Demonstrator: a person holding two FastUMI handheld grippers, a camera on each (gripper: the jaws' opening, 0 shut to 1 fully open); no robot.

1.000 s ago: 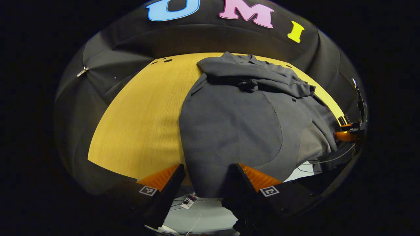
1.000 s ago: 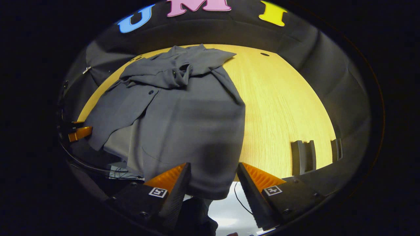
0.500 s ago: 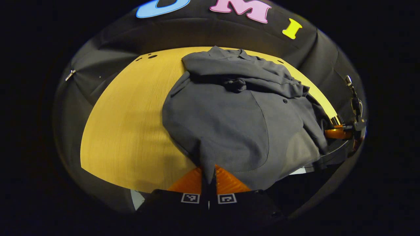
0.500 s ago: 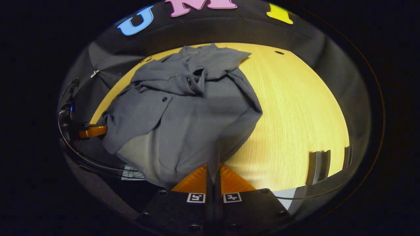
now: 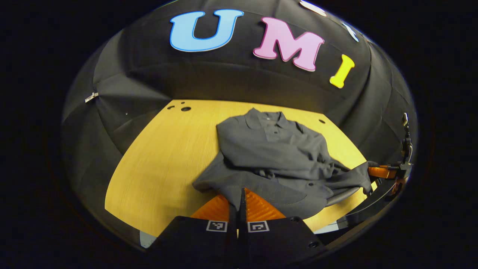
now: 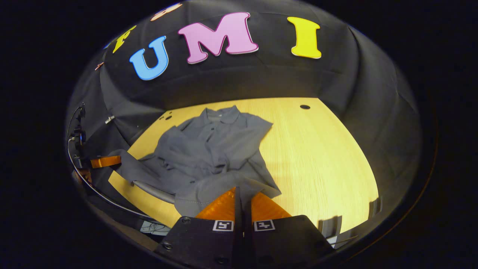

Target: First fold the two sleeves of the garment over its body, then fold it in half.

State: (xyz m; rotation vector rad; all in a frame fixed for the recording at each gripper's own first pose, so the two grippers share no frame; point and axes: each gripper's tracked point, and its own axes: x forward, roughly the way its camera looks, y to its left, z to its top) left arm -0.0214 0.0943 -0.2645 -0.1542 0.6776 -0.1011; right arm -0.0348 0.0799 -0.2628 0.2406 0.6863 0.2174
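Note:
A grey collared shirt (image 5: 272, 149) lies on the yellow wooden table (image 5: 160, 157), collar at the far end and both sleeves folded across its body. My left gripper (image 5: 238, 191) is shut on the shirt's near hem, which is lifted off the table. In the right gripper view the shirt (image 6: 213, 145) spreads ahead, and my right gripper (image 6: 242, 189) is shut on the other corner of that hem. Each view also catches the other gripper at the side, the right gripper (image 5: 382, 172) and the left gripper (image 6: 105, 161), with cloth stretched towards it.
The table (image 6: 321, 157) has small round holes near its far corners (image 5: 185, 108) (image 6: 304, 107). Grey slotted holders (image 6: 375, 206) stand at its near right edge. A cable (image 6: 108, 200) runs below the table's left edge. Black cloth walls close in the far side.
Both grippers went from open to shut on the shirt's near hem, then lifted it and carried it forward towards the collar. The lower half of the shirt has risen off the table.

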